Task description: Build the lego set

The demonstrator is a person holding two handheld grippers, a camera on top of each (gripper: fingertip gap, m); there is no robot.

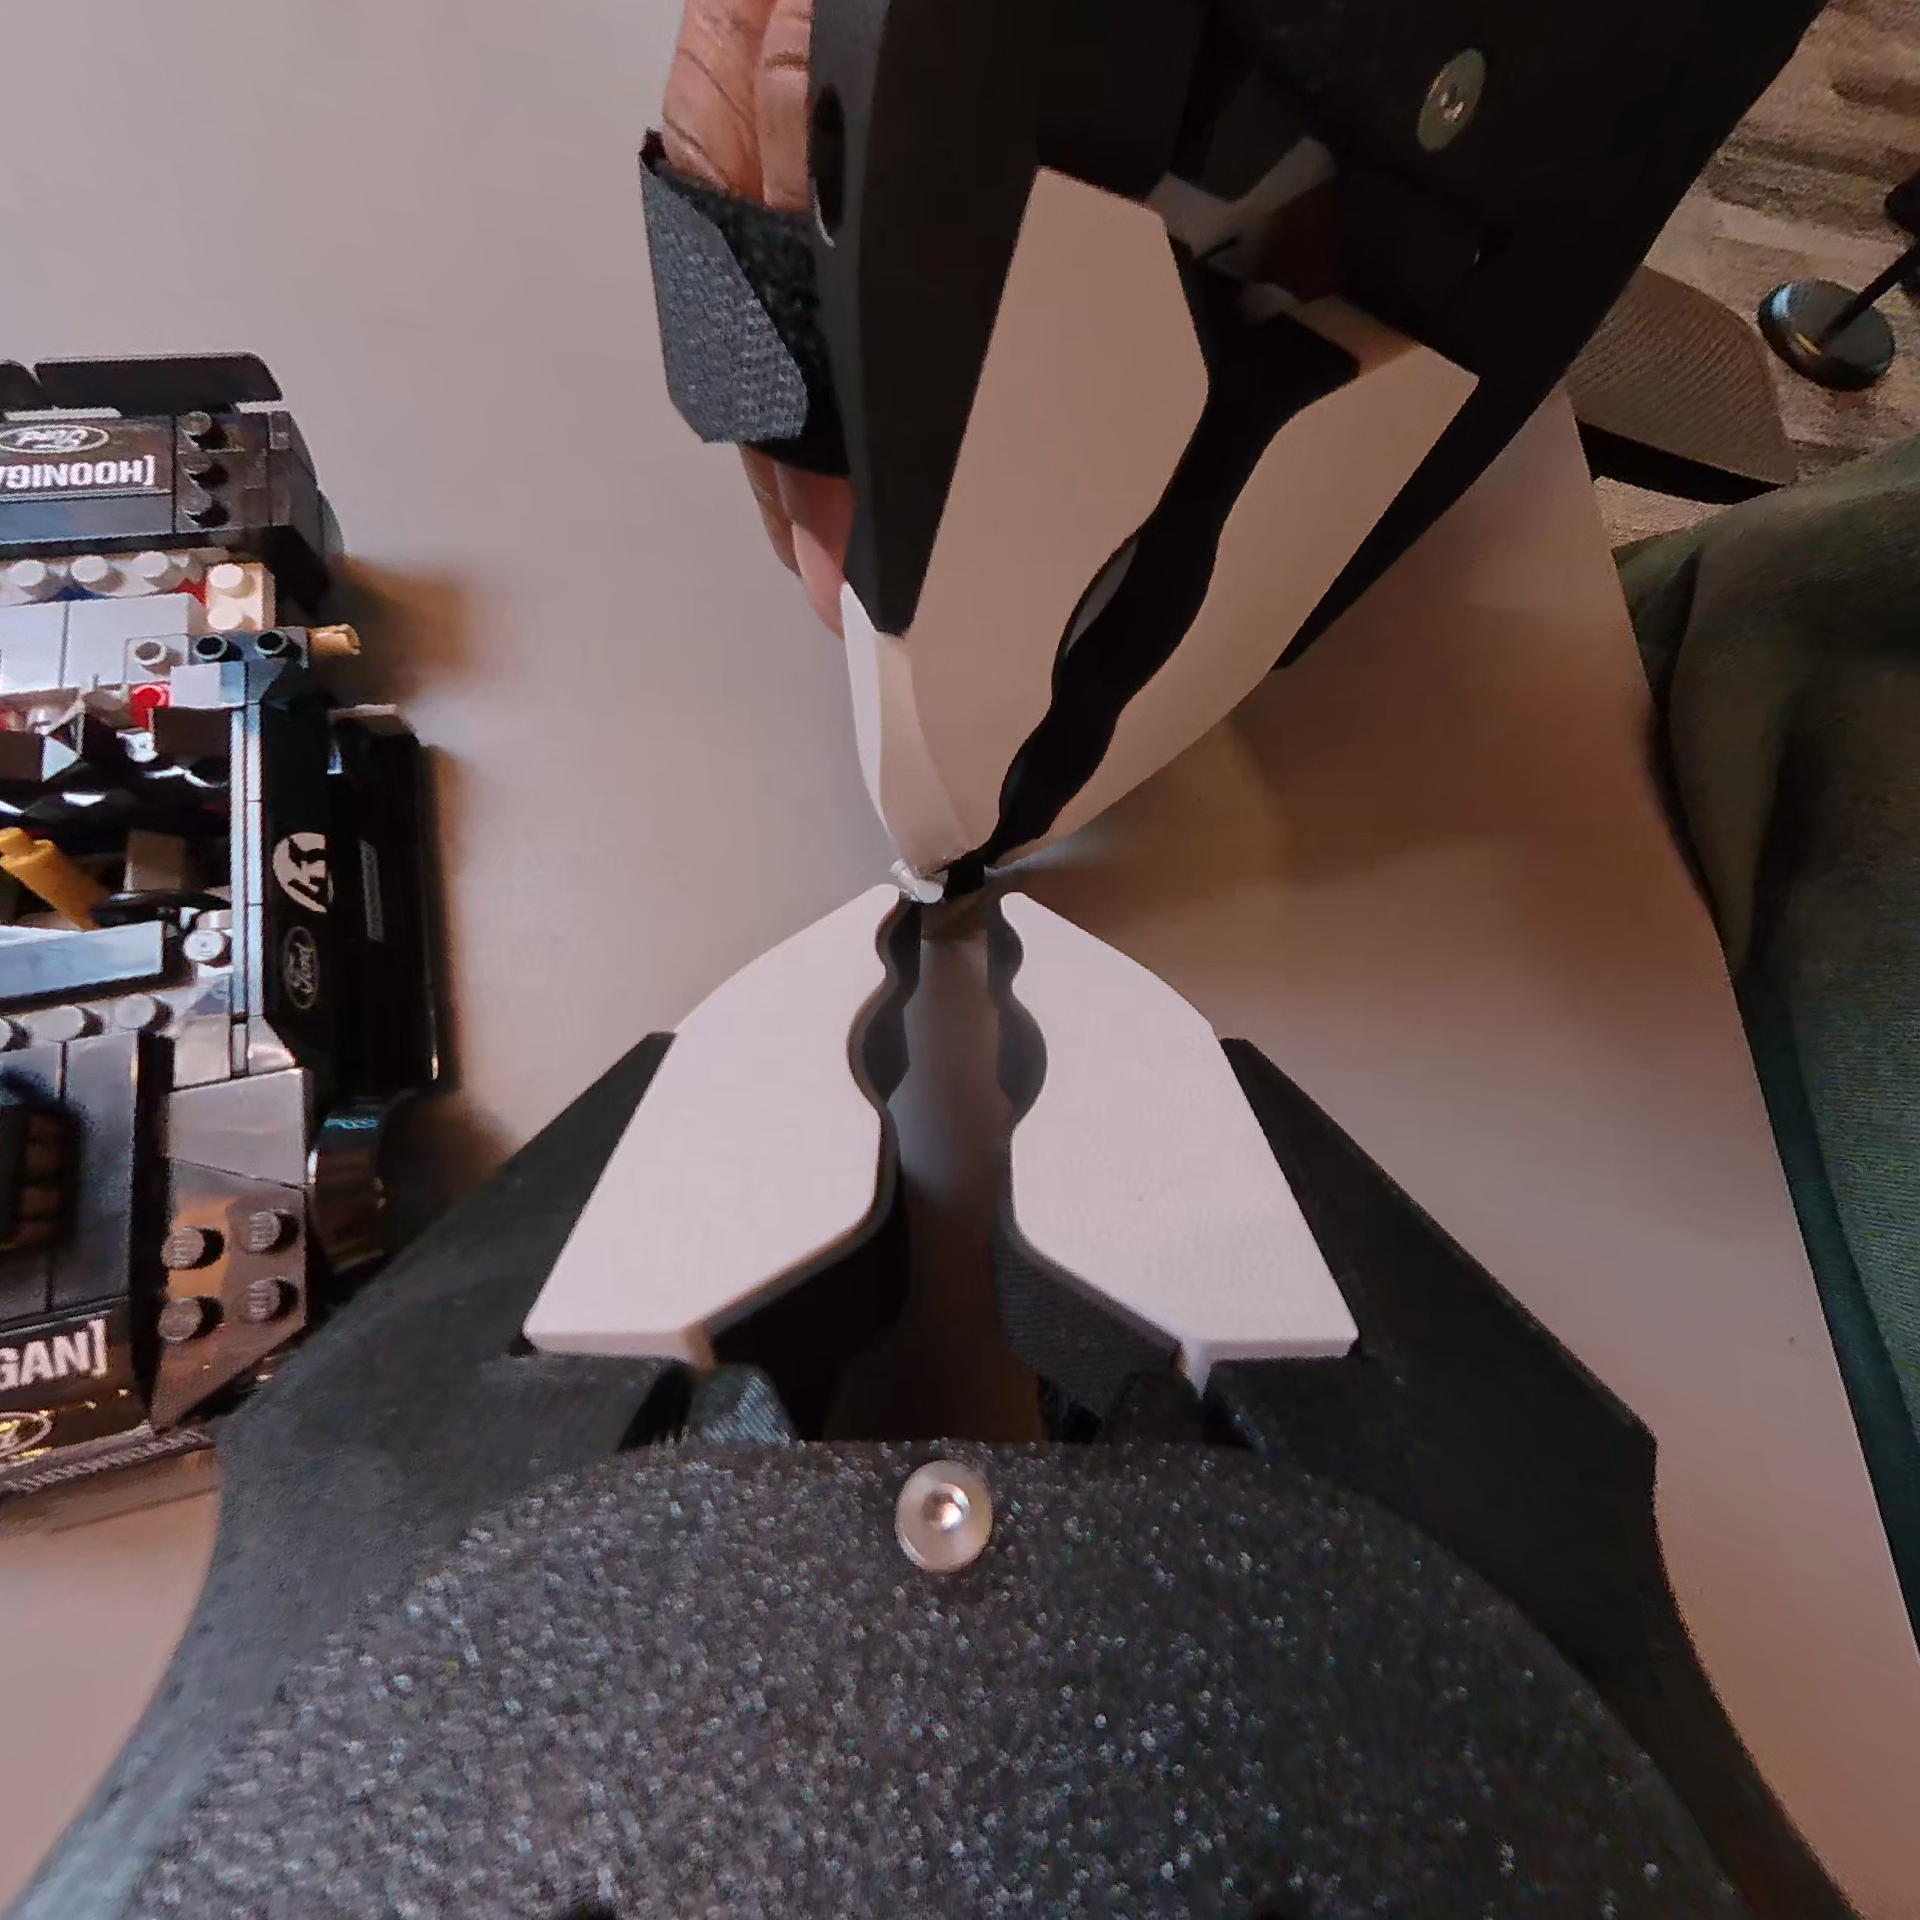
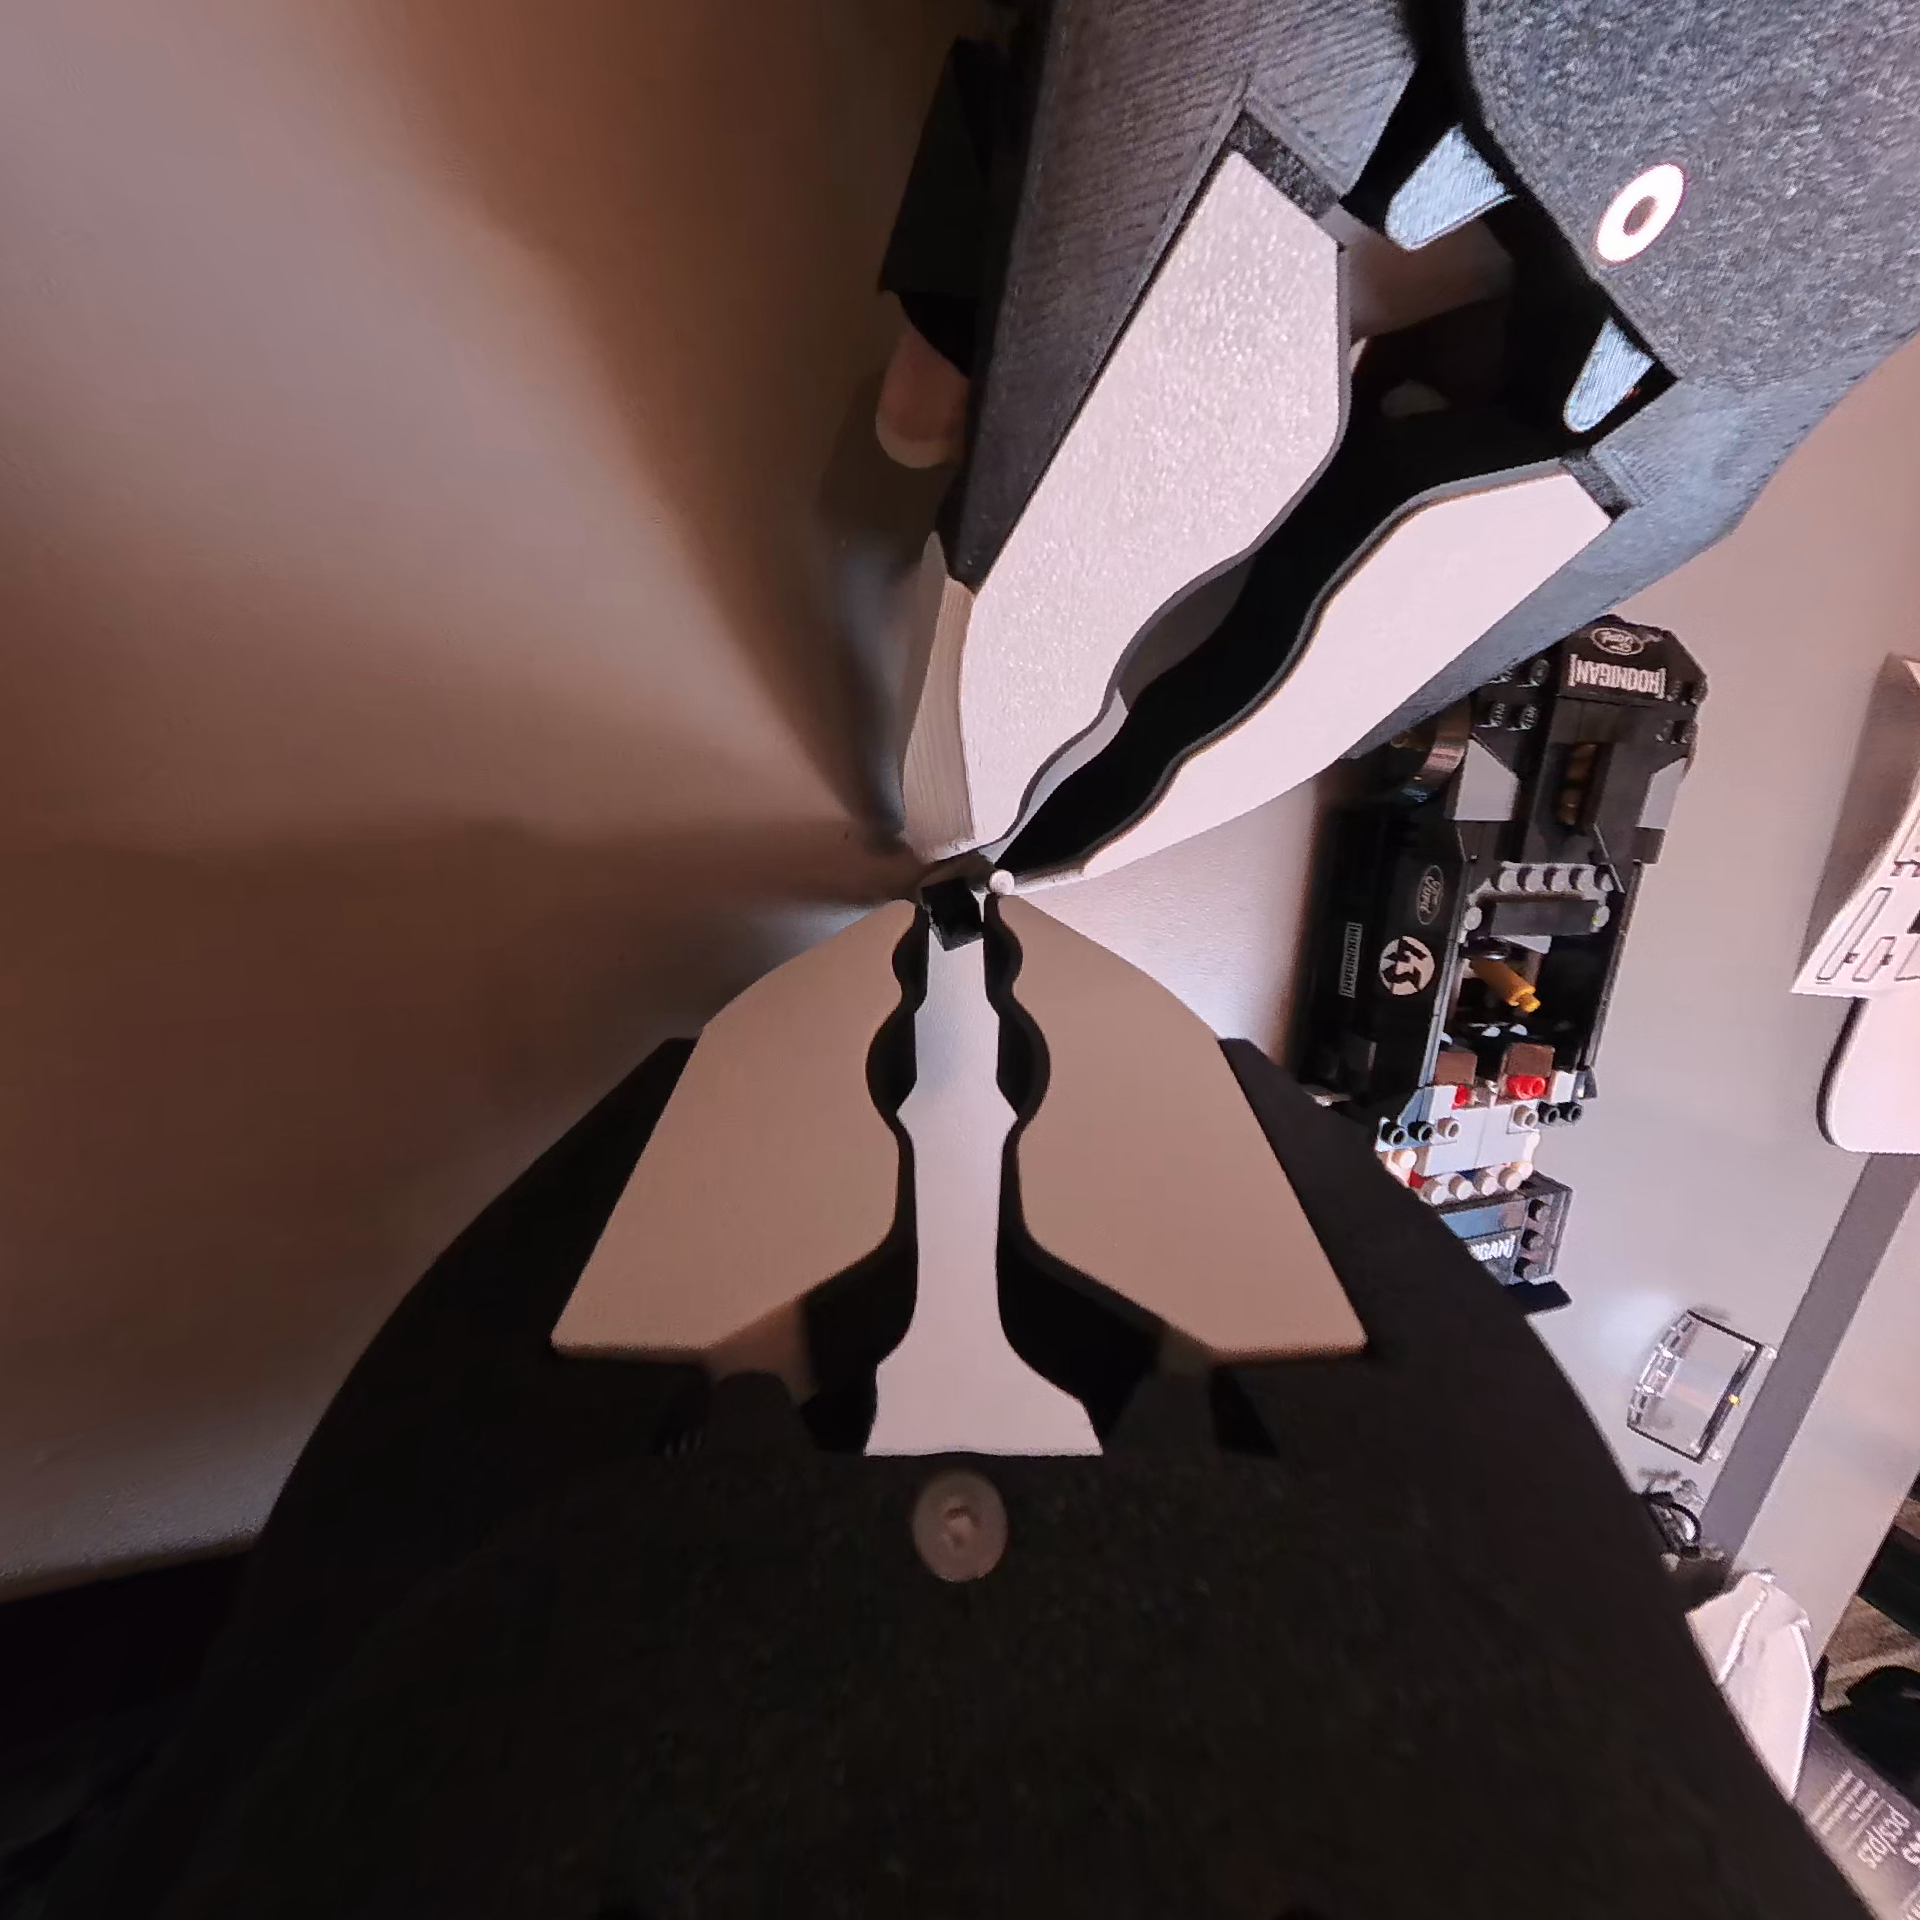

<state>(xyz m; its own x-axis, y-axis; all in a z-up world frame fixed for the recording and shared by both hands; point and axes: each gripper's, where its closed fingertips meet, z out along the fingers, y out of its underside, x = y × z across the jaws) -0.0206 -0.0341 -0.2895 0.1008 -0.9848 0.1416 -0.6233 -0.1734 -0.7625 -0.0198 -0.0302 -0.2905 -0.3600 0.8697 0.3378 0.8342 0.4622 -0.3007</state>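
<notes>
1. A pale, smooth desk [image 1: 582, 312] carries the work; past its edge in the left wrist view lie patterned carpet [image 1: 1766, 135] and a round black stand base [image 1: 1825, 335].
2. The part-built Lego car [image 1: 156, 883], black with grey and white bricks and printed panels, lies on the desk at the left edge of the left wrist view and right of centre in the right wrist view [image 2: 1496, 935].
3. In the right wrist view, a clear plastic piece [image 2: 1694, 1397] rests near the car, and white paper sheets [image 2: 1881, 862] lie at the far right edge.
4. The left hand-held gripper [image 1: 951, 906] has its jaws drawn narrow, the tips pinching a tiny pale round stud piece [image 1: 923, 885].
5. The right hand-held gripper [image 2: 954, 914] is likewise narrowed, its tips clamped on a small black brick [image 2: 954, 920].
6. The two hand-held grippers meet tip to tip above the desk, well apart from the car, with the pale piece just beside the black brick; whether they are joined cannot be told.
7. A person's fingers [image 1: 748, 83] show behind the right hand-held gripper's body, and a green garment [image 1: 1808, 935] fills the right side of the left wrist view.
</notes>
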